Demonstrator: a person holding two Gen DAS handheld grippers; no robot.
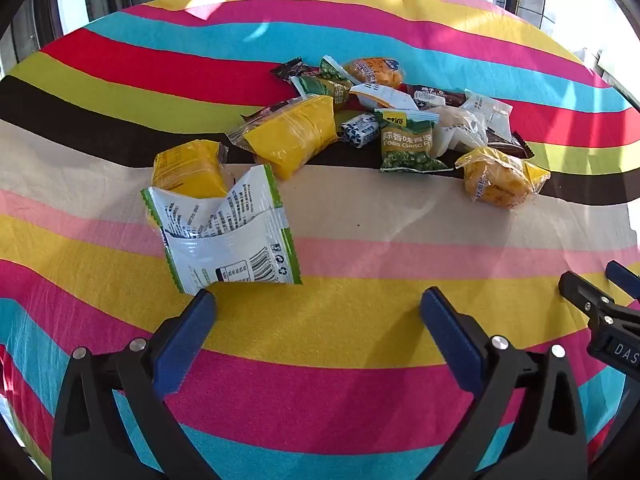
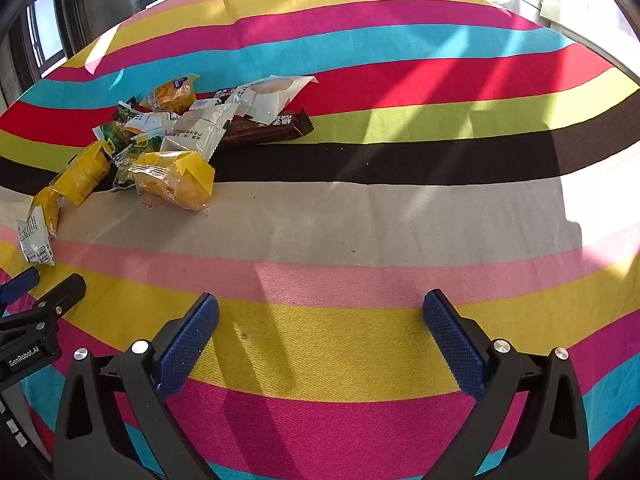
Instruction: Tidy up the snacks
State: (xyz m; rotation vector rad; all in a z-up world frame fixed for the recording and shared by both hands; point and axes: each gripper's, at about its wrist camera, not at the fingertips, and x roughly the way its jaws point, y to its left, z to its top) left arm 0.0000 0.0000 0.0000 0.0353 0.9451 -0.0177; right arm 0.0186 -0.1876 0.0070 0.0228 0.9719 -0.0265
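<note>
Table under a striped cloth [image 1: 360, 320], heap of snack packets [image 1: 384, 120], white packet [image 1: 228, 236] lying apart

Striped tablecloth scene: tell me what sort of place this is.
Probably a table in a sunlit indoor room: a striped tablecloth, a pile of snack packets, and large windows behind it.

Bare striped cloth [image 2: 360, 220] on the bench lies free ahead of the right hand-held gripper [image 2: 320, 336]; the snack pile [image 2: 192, 128] crowds far left. A white-and-green packet [image 1: 228, 232] lies just before the left hand-held gripper [image 1: 318, 324], yellow packets [image 1: 240, 152] beyond
</note>
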